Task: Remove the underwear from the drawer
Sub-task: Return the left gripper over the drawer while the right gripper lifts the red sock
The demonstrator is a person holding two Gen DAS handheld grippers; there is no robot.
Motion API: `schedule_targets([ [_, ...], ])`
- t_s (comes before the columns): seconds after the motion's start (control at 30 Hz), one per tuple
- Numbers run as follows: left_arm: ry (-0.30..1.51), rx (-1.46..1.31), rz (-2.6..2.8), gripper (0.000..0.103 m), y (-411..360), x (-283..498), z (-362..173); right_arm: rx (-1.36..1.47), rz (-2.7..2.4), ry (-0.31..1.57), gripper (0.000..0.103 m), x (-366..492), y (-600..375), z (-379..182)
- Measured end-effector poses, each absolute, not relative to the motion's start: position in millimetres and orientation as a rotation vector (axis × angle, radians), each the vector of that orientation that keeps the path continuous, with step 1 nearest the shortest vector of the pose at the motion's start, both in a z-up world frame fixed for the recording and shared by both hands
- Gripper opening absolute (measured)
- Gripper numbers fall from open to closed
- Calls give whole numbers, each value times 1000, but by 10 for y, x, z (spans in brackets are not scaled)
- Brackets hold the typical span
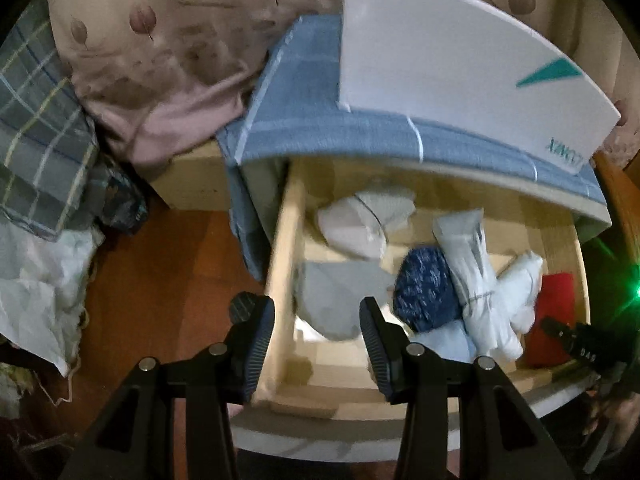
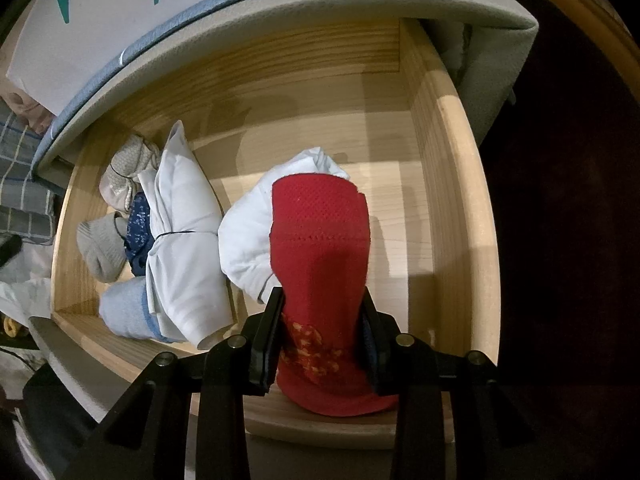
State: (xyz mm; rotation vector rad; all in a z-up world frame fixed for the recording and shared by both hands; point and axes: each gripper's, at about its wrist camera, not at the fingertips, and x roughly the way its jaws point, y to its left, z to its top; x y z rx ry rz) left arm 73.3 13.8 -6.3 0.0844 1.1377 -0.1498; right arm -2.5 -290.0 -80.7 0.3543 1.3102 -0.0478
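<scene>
Clamping the red underwear (image 2: pixel 320 240), the right tongs (image 2: pixel 322 340) press both pads on the roll at the drawer's (image 2: pixel 452 208) front right corner, inside the wooden box. White bundle (image 2: pixel 248 236) touches it on the left; tied white roll (image 2: pixel 180 240), dark blue patterned piece (image 2: pixel 138 220) and grey rolls (image 2: pixel 100 248) lie further left. Left tongs (image 1: pixel 316 344) hang apart, nothing between the pads, above the drawer's left wall. White shoe box (image 1: pixel 448 60) sits on the blue cloth (image 1: pixel 300 100) above.
</scene>
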Motion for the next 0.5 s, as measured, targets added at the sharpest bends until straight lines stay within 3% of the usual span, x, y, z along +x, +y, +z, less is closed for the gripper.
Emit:
schedule_targets([
  [0.5, 1055, 169, -143, 45, -6, 558, -201, 340, -58, 1281, 31, -52, -2863, -731],
])
